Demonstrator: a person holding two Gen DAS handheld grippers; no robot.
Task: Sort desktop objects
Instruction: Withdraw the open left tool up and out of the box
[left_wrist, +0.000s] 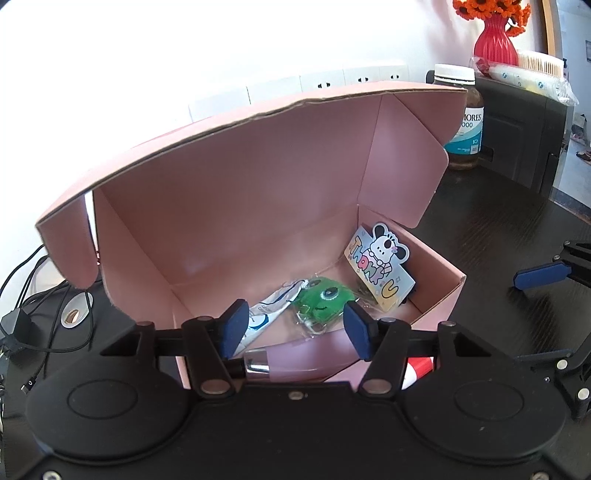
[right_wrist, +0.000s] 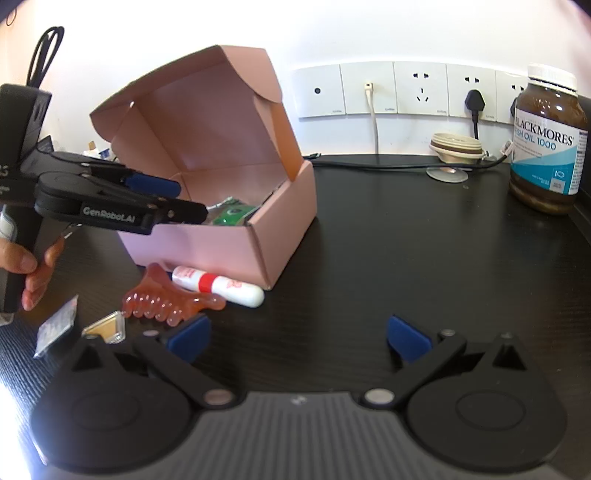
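Your left gripper (left_wrist: 291, 328) hangs parted and empty over the pink box (left_wrist: 258, 206), where the green plush keychain (left_wrist: 325, 299) lies between a half-hidden white pouch (left_wrist: 271, 310) and a cartoon card (left_wrist: 380, 266). Your right gripper (right_wrist: 297, 338) gapes wide above bare desk (right_wrist: 406, 251); the box's front wall cuts off the red-and-white tube (left_wrist: 417, 371).

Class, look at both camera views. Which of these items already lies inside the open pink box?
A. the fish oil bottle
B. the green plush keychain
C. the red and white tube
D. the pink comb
B: the green plush keychain lies in its clear wrapper on the floor of the pink box.
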